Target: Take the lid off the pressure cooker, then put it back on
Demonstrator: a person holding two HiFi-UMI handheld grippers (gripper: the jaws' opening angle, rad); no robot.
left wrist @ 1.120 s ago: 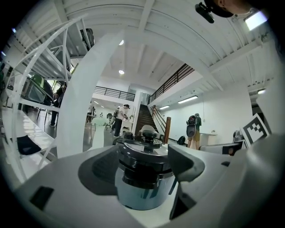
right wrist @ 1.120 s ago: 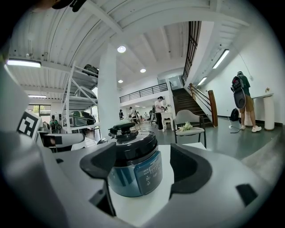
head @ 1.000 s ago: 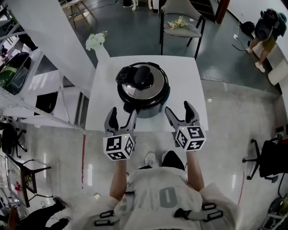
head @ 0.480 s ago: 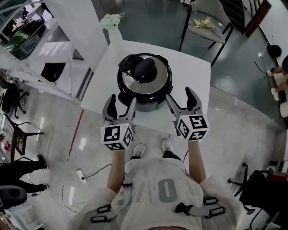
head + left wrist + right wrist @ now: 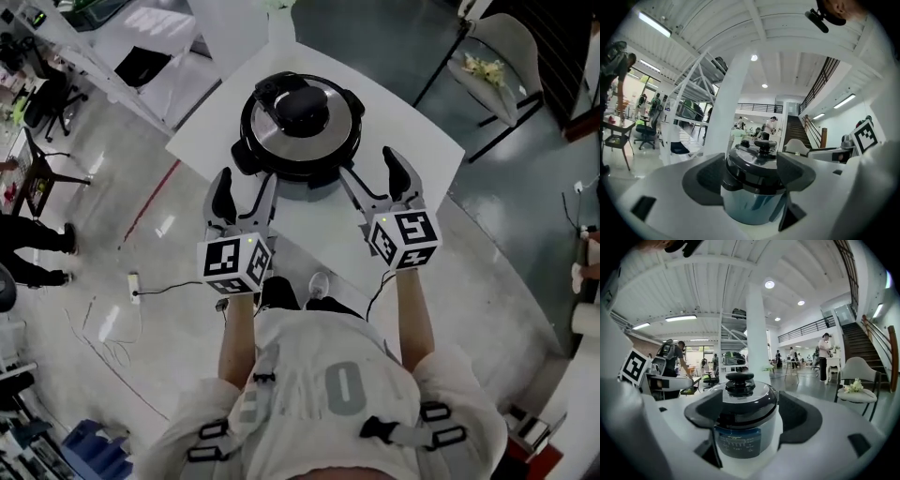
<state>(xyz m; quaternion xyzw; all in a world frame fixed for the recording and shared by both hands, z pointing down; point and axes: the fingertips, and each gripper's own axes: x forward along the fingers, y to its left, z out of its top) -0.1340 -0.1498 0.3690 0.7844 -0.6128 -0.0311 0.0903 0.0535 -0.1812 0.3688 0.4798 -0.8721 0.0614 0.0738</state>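
Observation:
The pressure cooker [image 5: 298, 141] stands on a white table [image 5: 412, 141], its steel lid [image 5: 319, 139] with a black knob [image 5: 302, 110] seated on it. My left gripper [image 5: 242, 192] is open, just short of the cooker's near left side. At the near right side my right gripper [image 5: 373, 178] is open too, one fingertip close to the pot's base. In the left gripper view the cooker [image 5: 752, 201] and its lid [image 5: 757, 159] fill the gap ahead of the open jaws. The right gripper view shows the cooker [image 5: 743, 439] and knob [image 5: 739, 380] the same way. Neither gripper holds anything.
A chair [image 5: 502, 70] with flowers on its seat stands at the right beyond the table. Shelving and desks [image 5: 141, 47] lie at the upper left. A person [image 5: 33, 248] stands at the far left. A cable and power strip [image 5: 134, 286] lie on the floor.
Both grippers have moved forward over the table toward the cooker and now flank its near side. The head view has swung, so the table looks rotated. Both stay open.

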